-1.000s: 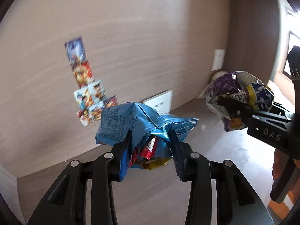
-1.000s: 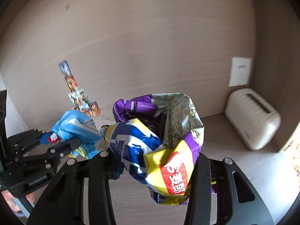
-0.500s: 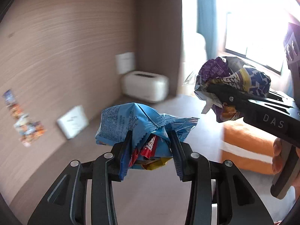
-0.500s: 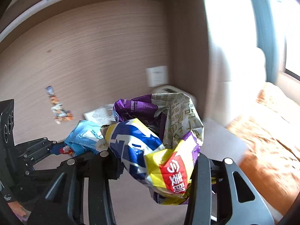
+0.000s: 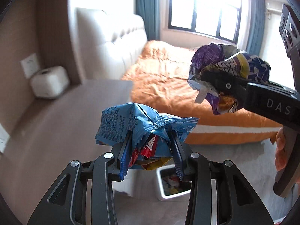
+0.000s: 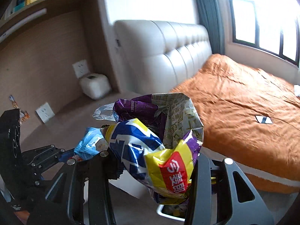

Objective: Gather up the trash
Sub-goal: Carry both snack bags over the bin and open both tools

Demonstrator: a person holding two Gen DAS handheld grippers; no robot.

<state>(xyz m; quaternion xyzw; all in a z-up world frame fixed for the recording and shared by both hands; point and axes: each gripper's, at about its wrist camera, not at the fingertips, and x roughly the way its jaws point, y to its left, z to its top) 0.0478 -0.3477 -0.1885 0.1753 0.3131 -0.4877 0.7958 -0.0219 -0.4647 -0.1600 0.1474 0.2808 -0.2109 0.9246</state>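
Note:
My left gripper (image 5: 151, 150) is shut on a crumpled blue snack wrapper (image 5: 135, 123) with red and yellow scraps under it. My right gripper (image 6: 155, 166) is shut on a crumpled purple, blue and yellow snack bag (image 6: 155, 136). In the left wrist view the right gripper (image 5: 225, 86) holds that bag (image 5: 225, 61) up at the right. In the right wrist view the left gripper (image 6: 75, 154) and its blue wrapper (image 6: 90, 144) sit at the lower left. A white trash bin (image 5: 161, 187) with wrappers inside stands on the floor below both grippers; its rim also shows in the right wrist view (image 6: 163, 212).
A brown desk top (image 5: 56, 123) runs left to a wood wall with a white box (image 5: 49, 84) and wall sockets (image 6: 80, 68). A bed with an orange cover (image 6: 243, 108) and white padded headboard (image 6: 168, 56) fills the right. Windows (image 5: 202, 13) lie beyond.
Both grippers have swung right, away from the wood wall with the stickers, toward the bed and window. The bin has come into view below. Both grips are unchanged.

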